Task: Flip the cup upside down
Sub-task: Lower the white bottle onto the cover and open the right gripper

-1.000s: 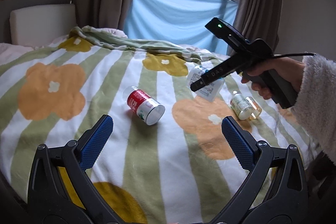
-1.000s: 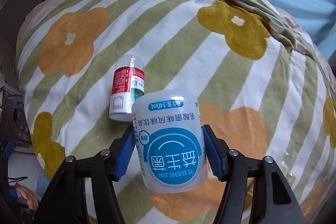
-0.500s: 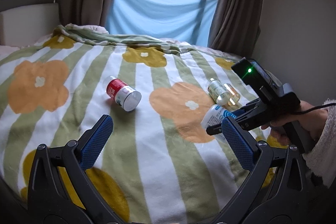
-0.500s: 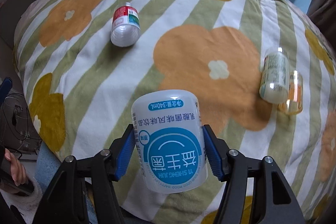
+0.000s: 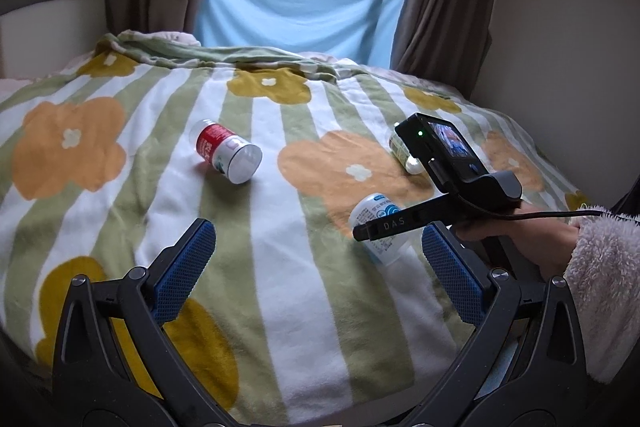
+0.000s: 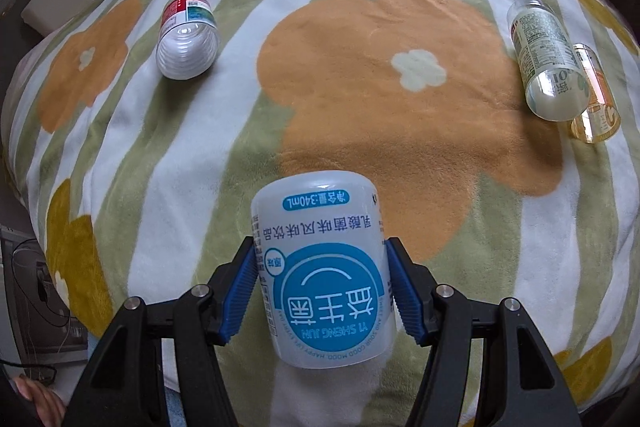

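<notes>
- My right gripper (image 6: pixel 324 291) is clamped on the white-and-blue cup (image 6: pixel 324 271), one blue pad on each side of its wall at about mid-height; the print reads upside down in the right wrist view.
- In the left wrist view the cup (image 5: pixel 378 227) sits low over the flowered blanket (image 5: pixel 280 287), near the front edge of the bed; its lower end looks to be touching or just above the fleece, and I cannot tell which.
- My left gripper (image 5: pixel 316 259) hangs empty with its jaws spread wide, well apart from the cup.
- Handling, as I judge it: a thin-walled plastic drink container cut down to a cup, empty and very light, so it carries easily but will dent if I squeeze hard.
- The glossy label looks slippery; the ribbed pads across the straight middle of the wall are the right hold, not the rounded shoulder.
- The blanket is soft and uneven, so the cup may tip once let go; I would set it down square before opening.
- Compared with a second ago, the cup has travelled from above the middle of the bed, next to the red-labelled bottle (image 6: pixel 188 35), towards the near edge and lower down.
- That red bottle and the clear bottle (image 6: pixel 548 59) with its amber neighbour (image 6: pixel 596 99) lie on their sides, well apart from the cup, in the same places as before.
- The grip on the cup is unchanged across the frames, and the left jaws are as wide as they were.
</notes>
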Tool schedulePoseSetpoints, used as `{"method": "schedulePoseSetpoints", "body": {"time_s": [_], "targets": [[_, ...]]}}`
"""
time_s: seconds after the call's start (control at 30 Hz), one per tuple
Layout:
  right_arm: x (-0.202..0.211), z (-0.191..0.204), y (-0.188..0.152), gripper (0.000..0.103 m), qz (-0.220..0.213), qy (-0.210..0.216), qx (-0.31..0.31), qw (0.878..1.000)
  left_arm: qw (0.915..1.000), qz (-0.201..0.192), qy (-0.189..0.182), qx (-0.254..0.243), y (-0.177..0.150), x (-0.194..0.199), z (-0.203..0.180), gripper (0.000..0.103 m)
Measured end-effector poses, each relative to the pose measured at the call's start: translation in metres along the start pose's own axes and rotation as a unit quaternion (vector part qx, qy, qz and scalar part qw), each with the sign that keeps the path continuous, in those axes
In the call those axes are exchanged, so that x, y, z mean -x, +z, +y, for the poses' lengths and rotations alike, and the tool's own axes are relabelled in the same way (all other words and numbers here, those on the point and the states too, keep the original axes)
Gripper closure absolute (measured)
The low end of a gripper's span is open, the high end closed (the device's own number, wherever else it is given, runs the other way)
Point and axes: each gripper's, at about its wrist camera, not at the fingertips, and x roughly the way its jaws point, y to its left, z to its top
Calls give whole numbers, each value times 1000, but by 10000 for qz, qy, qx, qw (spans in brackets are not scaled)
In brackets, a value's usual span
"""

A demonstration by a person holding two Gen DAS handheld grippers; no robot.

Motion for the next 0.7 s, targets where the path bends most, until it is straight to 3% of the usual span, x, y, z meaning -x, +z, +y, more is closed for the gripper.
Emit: {"method": "schedulePoseSetpoints", "body": {"time_s": [0.23,0.33,0.47,0.53,0.7], "targets": [[-2,-2,3,40,75,91,-67,9999,10000,40,19,37,1,-3,0,0],[13,-5,0,0,-258,160,-30,9995,9999,79,112,-3,6,-5,-2,0],[56,-22,-9,0,-989,383,94,9943,9986,101,505,-119,20,-3,-10,0],[77,-33,-19,0,-1296,281,167,9910,9980,112,626,-28,29,-3,-13,0],[115,-58,-40,0,-1908,247,123,9812,9980,306,520,197,60,-19,-28,0]]}}
